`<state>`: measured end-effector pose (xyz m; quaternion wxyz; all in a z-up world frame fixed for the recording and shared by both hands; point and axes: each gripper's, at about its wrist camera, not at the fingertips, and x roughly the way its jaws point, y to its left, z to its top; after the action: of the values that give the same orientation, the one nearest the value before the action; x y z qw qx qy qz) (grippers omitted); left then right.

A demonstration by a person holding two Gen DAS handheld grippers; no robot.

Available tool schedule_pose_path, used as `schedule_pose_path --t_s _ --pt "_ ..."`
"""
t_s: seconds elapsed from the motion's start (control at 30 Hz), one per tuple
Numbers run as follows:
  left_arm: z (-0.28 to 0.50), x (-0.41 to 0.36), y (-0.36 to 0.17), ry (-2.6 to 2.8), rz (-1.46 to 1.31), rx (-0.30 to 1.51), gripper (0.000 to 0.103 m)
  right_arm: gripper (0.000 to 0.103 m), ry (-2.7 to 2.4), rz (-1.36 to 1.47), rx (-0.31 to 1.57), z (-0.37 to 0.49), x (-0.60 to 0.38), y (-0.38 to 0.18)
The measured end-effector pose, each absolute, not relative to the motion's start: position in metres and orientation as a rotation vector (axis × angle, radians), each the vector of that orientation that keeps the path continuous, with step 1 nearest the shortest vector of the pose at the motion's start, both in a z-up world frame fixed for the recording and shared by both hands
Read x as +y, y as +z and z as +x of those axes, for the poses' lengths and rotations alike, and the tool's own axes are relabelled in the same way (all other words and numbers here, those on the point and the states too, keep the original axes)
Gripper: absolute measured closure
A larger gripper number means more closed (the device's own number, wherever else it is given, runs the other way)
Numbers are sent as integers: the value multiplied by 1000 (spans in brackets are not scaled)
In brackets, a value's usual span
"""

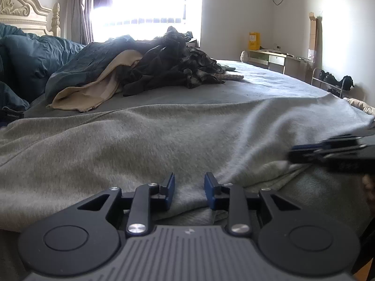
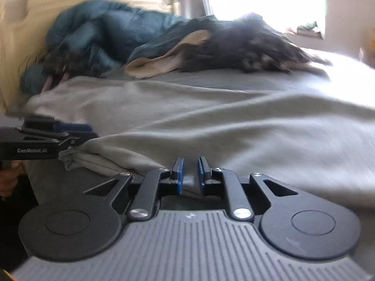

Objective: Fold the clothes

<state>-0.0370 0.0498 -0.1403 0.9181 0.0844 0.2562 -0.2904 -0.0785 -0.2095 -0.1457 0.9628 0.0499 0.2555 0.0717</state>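
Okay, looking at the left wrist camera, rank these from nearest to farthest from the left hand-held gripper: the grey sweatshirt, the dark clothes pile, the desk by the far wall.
1. Grey sweatshirt: directly at the left hand-held gripper, its fabric between the fingers.
2. Dark clothes pile: mid-bed, beyond the sweatshirt, slightly left of centre.
3. Desk: past the bed's far edge, on the right against the wall.

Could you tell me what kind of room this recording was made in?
Most likely a bedroom: a bed with a carved headboard, a rumpled blue duvet, and a curtained window.
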Motion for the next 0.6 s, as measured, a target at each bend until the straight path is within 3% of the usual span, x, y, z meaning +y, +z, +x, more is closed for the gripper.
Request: schedule_pose_path --t_s 0.2,0.33,0.6 --pt "-34 49 -141 -583 173 531 70 90 56 168 495 -110 -251 -122" --pt "-35 45 -141 -559 186 530 69 89 158 111 394 -87 -219 -105" --pt "-35 45 -140 -532 202 519 58 92 120 -87 520 -68 -190 -145"
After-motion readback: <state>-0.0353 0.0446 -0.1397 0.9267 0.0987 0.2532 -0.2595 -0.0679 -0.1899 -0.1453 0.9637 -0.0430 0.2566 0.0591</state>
